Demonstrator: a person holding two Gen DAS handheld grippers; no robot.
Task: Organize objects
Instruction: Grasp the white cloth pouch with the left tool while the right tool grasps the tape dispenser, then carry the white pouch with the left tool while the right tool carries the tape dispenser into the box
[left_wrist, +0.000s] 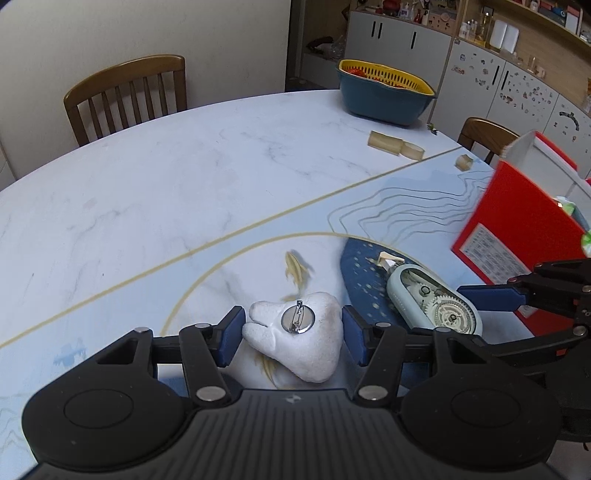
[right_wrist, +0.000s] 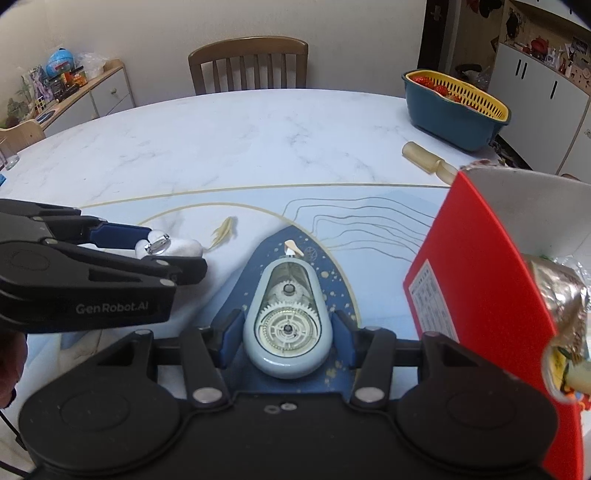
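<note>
A white plush brooch (left_wrist: 295, 341) with a round metal pin back lies on the table between the fingers of my left gripper (left_wrist: 293, 332); the pads sit close to its sides and the jaws are open. It also shows in the right wrist view (right_wrist: 173, 248). A pale blue correction-tape dispenser (right_wrist: 287, 319) with clear gears lies between the open fingers of my right gripper (right_wrist: 288, 332), with small gaps on both sides. It shows in the left wrist view (left_wrist: 432, 299) too. A red open box (right_wrist: 491, 280) stands to the right.
A blue basket with a yellow strainer (right_wrist: 456, 110) sits at the far right of the marble table (right_wrist: 221, 147). Yellowish tape rolls (right_wrist: 424, 157) lie near it. Wooden chairs (right_wrist: 249, 64) stand behind the table. A crumpled foil wrapper (right_wrist: 565, 314) sticks out of the box.
</note>
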